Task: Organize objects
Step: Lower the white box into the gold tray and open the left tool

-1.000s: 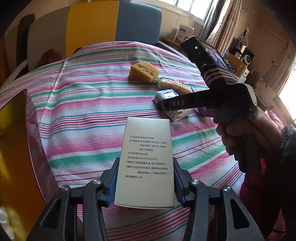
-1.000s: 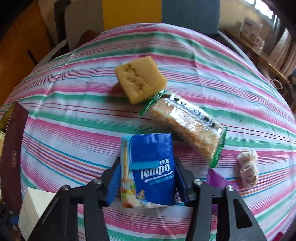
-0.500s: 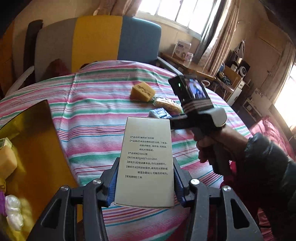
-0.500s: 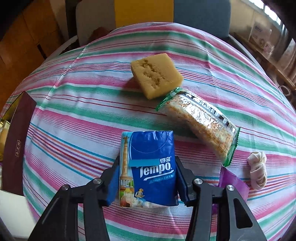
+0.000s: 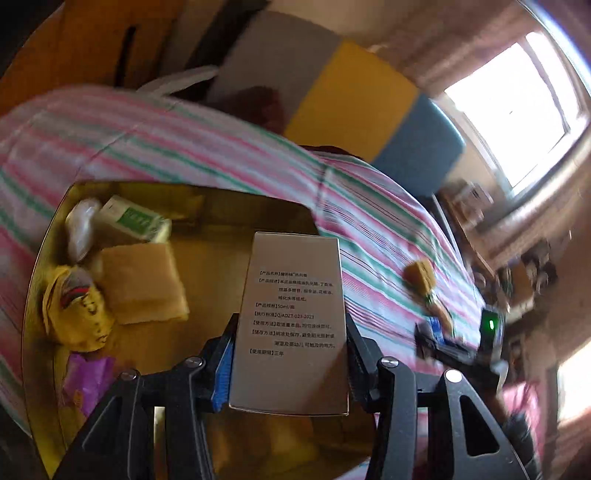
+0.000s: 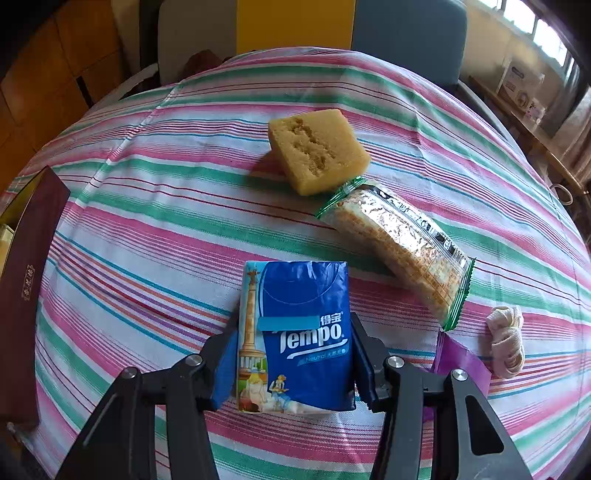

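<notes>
A round table [image 6: 155, 192] is covered by a cloth striped in pink, green and white. Behind it, a chair back [image 6: 295, 22] panelled in grey, yellow and blue is seen. Orange-brown wood panelling [image 6: 48, 77] is noted at the left. Bright daylight is admitted through a window [image 5: 517, 110], below which a cluttered wooden shelf [image 6: 532, 125] is set.

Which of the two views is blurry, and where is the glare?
Left wrist view: motion blur smears the tablecloth and room, window blown out, only the held box sharp. Right wrist view: crisp, evenly lit, slight glare on the snack wrapper; fisheye bends the stripes in both.
</notes>
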Demonstrator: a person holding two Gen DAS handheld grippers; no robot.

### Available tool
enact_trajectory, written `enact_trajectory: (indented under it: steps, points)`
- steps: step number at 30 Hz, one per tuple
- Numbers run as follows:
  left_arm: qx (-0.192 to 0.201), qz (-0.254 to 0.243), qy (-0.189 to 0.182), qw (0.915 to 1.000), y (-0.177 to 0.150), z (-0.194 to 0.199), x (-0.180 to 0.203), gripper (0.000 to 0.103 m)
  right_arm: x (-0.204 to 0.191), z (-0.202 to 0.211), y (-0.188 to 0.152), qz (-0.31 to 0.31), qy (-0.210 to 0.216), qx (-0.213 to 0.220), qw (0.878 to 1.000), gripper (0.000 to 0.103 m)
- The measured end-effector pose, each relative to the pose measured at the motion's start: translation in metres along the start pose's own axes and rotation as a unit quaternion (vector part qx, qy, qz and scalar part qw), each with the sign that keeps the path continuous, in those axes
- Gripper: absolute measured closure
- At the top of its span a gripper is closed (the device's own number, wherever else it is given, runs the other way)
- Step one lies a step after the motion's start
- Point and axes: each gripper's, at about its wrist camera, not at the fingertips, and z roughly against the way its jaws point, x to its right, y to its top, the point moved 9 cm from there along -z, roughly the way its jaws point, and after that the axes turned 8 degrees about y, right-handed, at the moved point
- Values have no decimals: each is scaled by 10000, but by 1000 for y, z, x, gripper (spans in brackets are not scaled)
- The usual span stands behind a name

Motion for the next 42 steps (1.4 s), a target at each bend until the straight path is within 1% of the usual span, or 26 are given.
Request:
enact_trajectory:
  steps: [1, 2, 7, 9, 12, 13, 15, 16, 20, 21, 22, 24, 26, 28, 32, 36, 39, 42]
  points:
    - [-59, 216, 1, 9997, 3, -6, -9, 53, 0, 0, 0, 15, -14, 0, 10000, 50]
    - [-81, 323, 17, 9994, 7, -11, -14, 53, 0, 1, 0, 23, -23, 1, 10000, 50]
    - [-14, 398, 358, 9986, 23, -38, -22, 53, 1, 2, 2, 36, -50, 0, 10000, 50]
    - [69, 309, 709, 9970, 32, -52, -26, 53, 1, 3, 3, 39, -61, -1, 10000, 50]
    - [23, 345, 986, 9945, 39, -70, -35, 52, 1, 4, 4, 56, -81, -6, 10000, 50]
    - [75, 343, 1081, 9935, 43, -76, -38, 53, 1, 4, 4, 61, -85, -9, 9999, 50]
    - [238, 177, 1332, 9906, 51, -82, -39, 53, 0, 5, 4, 67, -89, -14, 9999, 50]
    - [250, 161, 1394, 9898, 53, -84, -39, 52, 1, 5, 5, 77, -96, -17, 9999, 50]
    - [146, 151, 1295, 9914, 54, -86, -39, 51, -4, 4, 2, 101, -109, -20, 9999, 50]
    - [125, 146, 1263, 9918, 53, -85, -41, 51, -4, 4, 2, 104, -110, -21, 9999, 50]
    - [126, 148, 1234, 9922, 54, -85, -41, 51, -14, -2, 0, 105, -111, -21, 9999, 50]
    - [137, 156, 1218, 9923, 56, -83, -40, 48, -13, -3, 2, 95, -108, -20, 9999, 50]
    - [183, 163, 1120, 9934, 54, -75, -37, 41, -12, -5, 5, 97, -108, -21, 9999, 50]
    - [269, 99, 1087, 9937, 54, -65, -35, 40, -12, -5, 5, 98, -108, -21, 9999, 50]
    - [388, 55, 1150, 9926, 51, -46, -35, 40, -13, -5, 6, 108, -110, -23, 9999, 50]
    - [627, -199, 1322, 9890, 33, -17, -36, 40, -14, -4, 1, 153, -141, -23, 9998, 50]
    - [895, -603, 1515, 9825, 16, 2, -31, 40, -15, -5, 2, 201, -164, -19, 9997, 50]
    - [1116, -941, 1630, 9758, 1, 20, -28, 40, -16, -5, 1, 217, -178, -12, 9996, 51]
